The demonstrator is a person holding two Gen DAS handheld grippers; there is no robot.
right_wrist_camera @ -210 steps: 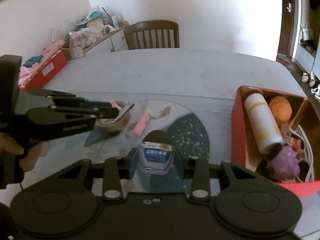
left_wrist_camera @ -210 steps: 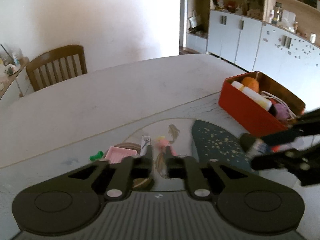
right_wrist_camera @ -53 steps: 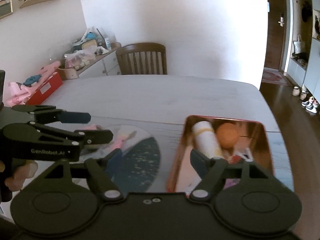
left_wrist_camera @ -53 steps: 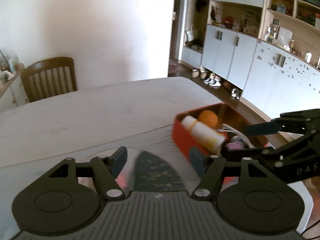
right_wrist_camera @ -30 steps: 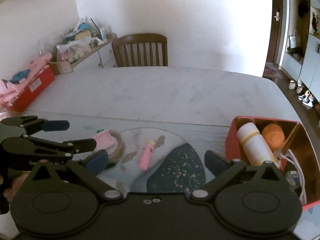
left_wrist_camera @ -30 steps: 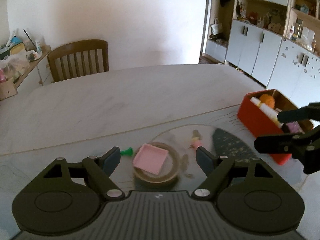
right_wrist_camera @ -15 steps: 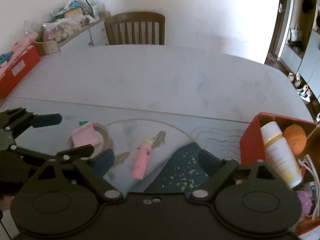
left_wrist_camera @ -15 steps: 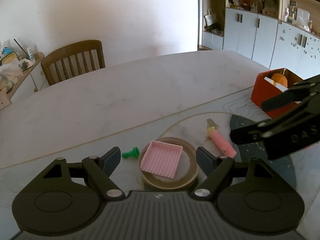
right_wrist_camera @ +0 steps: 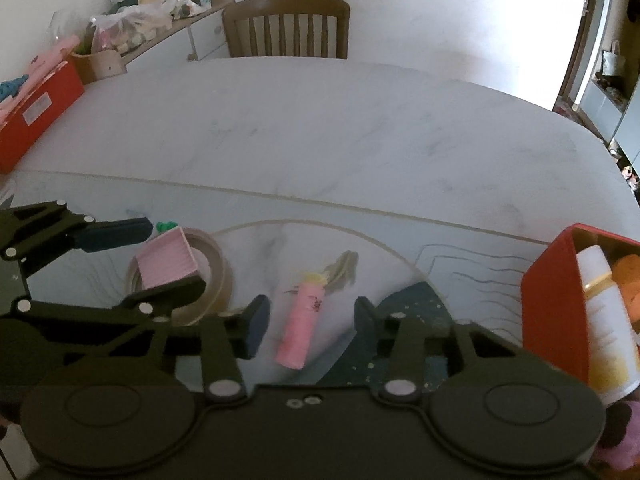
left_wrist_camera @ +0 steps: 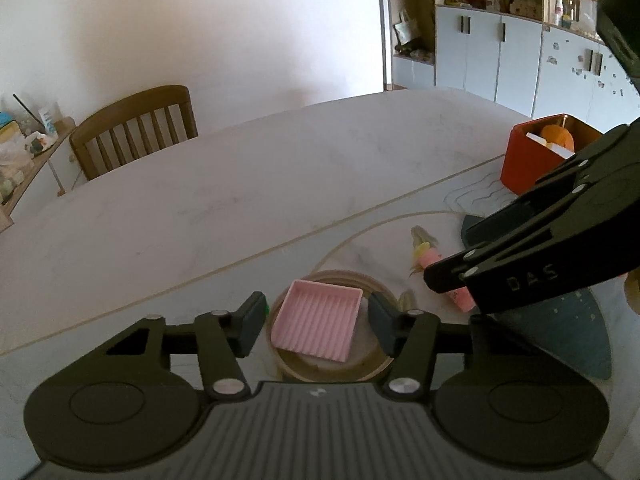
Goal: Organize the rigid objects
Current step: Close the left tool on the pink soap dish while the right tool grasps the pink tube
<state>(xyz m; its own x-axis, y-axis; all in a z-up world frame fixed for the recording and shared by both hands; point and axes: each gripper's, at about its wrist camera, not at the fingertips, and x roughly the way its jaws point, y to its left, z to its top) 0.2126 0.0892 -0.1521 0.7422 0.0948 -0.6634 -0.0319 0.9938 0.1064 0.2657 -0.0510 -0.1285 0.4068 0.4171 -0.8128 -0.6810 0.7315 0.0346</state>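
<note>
A pink ribbed square tray [left_wrist_camera: 318, 326] rests on a brown tape roll [left_wrist_camera: 372, 364] on the table. My left gripper [left_wrist_camera: 318, 322] is open, with its fingers on either side of the tray. A pink tube [right_wrist_camera: 301, 326] with a yellow cap lies on the table between the open fingers of my right gripper [right_wrist_camera: 308, 322]. The tube also shows in the left wrist view [left_wrist_camera: 430, 257], partly hidden by the right gripper. The tray [right_wrist_camera: 166, 263] and roll [right_wrist_camera: 218, 268] show at left in the right wrist view. A red box [right_wrist_camera: 554, 300] holds a white bottle [right_wrist_camera: 606, 328] and an orange ball [left_wrist_camera: 558, 138].
A small green piece [right_wrist_camera: 166, 225] lies behind the tape roll. A dark blue speckled patch [left_wrist_camera: 580, 344] marks the table near the box. A wooden chair [left_wrist_camera: 134, 134] stands at the far edge. A cluttered sideboard [right_wrist_camera: 132, 24] is at the far left.
Both grippers have dropped lower and closer to the table. The left now straddles the pink tray and the right straddles the pink tube. The right gripper let go of the jar earlier.
</note>
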